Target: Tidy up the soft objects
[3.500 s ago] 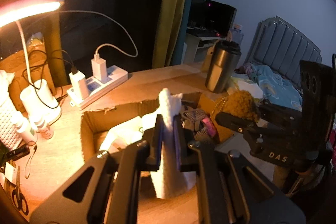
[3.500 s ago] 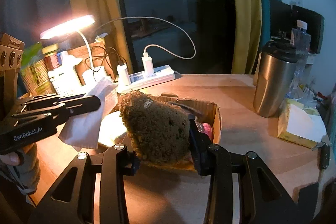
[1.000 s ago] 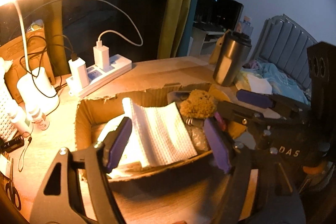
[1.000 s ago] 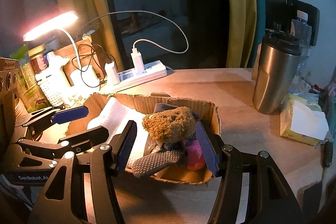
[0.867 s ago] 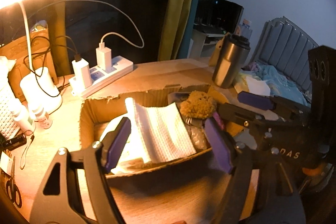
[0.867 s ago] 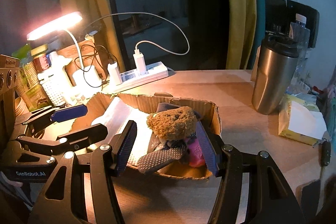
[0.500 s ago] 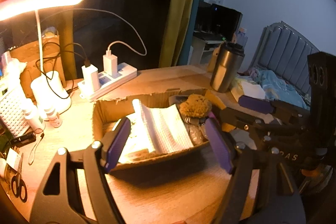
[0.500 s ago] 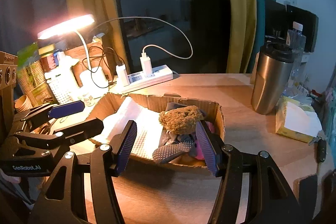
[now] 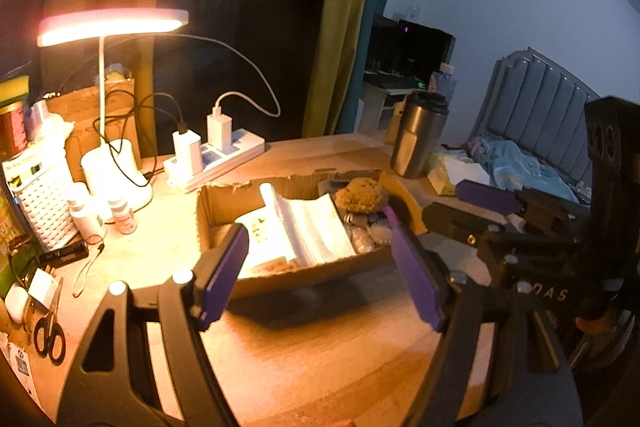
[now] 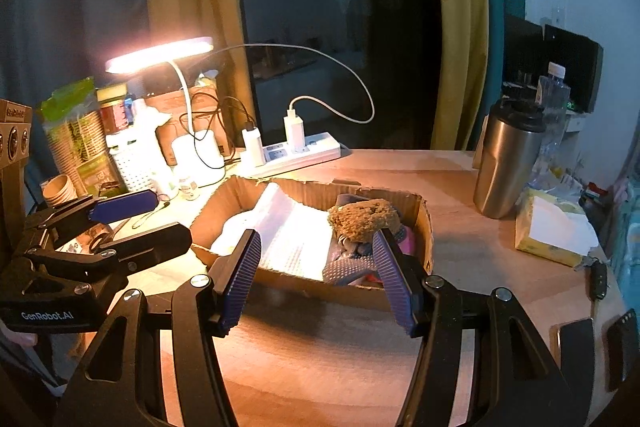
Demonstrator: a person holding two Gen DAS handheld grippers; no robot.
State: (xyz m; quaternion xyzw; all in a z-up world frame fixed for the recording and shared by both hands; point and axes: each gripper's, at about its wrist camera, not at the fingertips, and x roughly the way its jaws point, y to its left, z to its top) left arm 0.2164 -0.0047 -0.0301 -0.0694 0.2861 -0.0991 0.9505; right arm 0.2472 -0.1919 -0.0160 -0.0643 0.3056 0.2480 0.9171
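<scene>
A shallow cardboard box (image 9: 224, 203) (image 10: 424, 227) sits on the wooden table. Inside it lie a white textured cloth (image 9: 316, 227) (image 10: 292, 231) on the left and a brown fuzzy soft toy (image 9: 360, 191) (image 10: 364, 215) on top of grey and pink soft items (image 10: 352, 267) on the right. My left gripper (image 9: 320, 267) stands open, pulled back in front of the box, nothing between its purple pads. My right gripper (image 10: 316, 267) is open too, empty, hovering before the box's near wall. Each gripper shows in the other's view, the left gripper (image 10: 120, 227) and the right gripper (image 9: 500, 211).
A lit desk lamp (image 9: 112, 27) (image 10: 160, 55), a power strip with chargers (image 9: 216, 159) (image 10: 292, 147), small bottles and a white basket (image 9: 44, 195) crowd the left. A steel tumbler (image 9: 416, 135) (image 10: 508, 163) and tissue pack (image 10: 552, 227) stand right. Scissors (image 9: 48, 335) lie near the left edge.
Both grippers have let go of the cloth and the brown toy, which now lie in the box. Over the last second both drew back and up from the box, still open.
</scene>
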